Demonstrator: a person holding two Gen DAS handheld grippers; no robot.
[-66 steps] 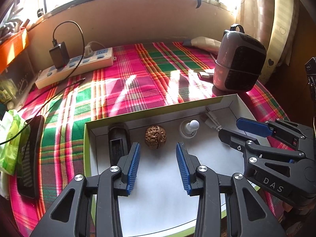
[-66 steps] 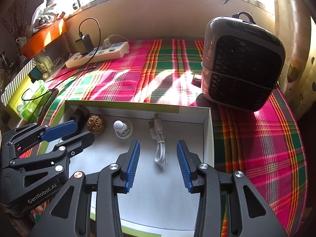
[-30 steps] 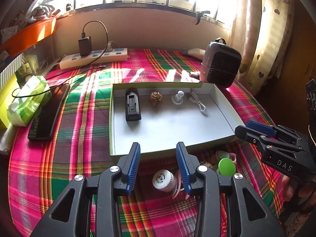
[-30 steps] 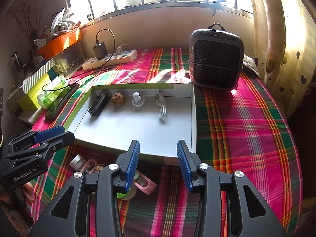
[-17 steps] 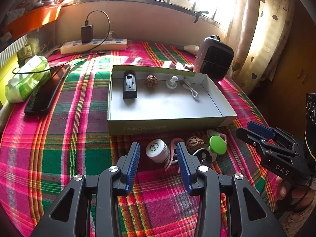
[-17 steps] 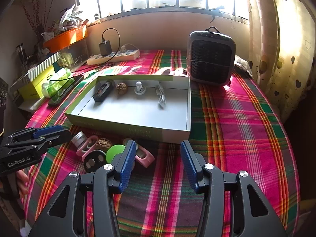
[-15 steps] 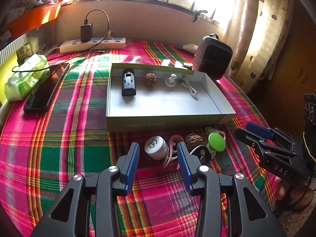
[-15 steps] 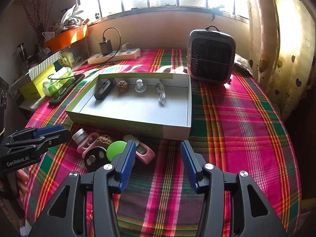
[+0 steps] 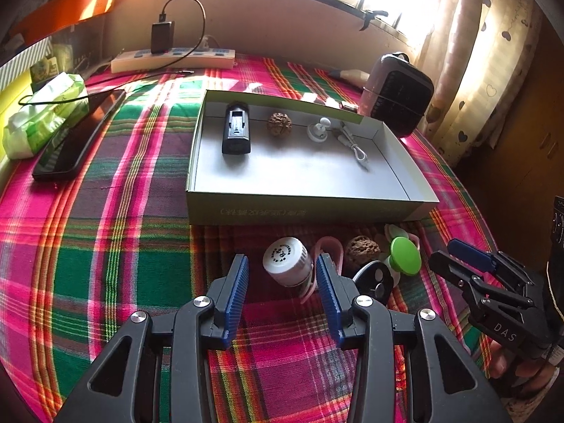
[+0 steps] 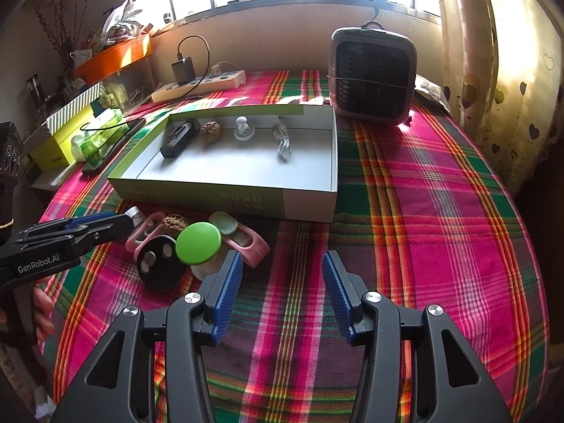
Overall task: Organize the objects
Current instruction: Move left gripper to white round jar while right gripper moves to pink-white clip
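A shallow green-and-white box (image 9: pixel 306 208) (image 10: pixel 225 197) lies on the plaid cloth. It holds a black device (image 9: pixel 236 128), a walnut (image 9: pixel 279 124), a white knob (image 9: pixel 318 130) and a white cable (image 9: pixel 354 144). In front of it lie a white-capped bottle (image 9: pixel 287 262), a pink clip (image 9: pixel 329 246), a second walnut (image 9: pixel 362 248), a green-capped jar (image 9: pixel 405 255) (image 10: pixel 199 239) and a black disc (image 9: pixel 373 278) (image 10: pixel 158 261). My left gripper (image 9: pixel 282 275) is open, its jaws either side of the bottle, not touching. My right gripper (image 10: pixel 282 275) is open and empty over bare cloth, right of the jar.
A grey heater (image 10: pixel 370 77) stands behind the box at the right. A power strip with a charger (image 9: pixel 172 60) lies at the back. A phone (image 9: pixel 79 137) and a tissue pack (image 9: pixel 42 116) lie at the left. The table edge drops off at the right.
Both grippers have drawn back from over the box to the loose items in front of it. My left gripper has closed in around the white-capped bottle, and my right gripper's jaws have widened.
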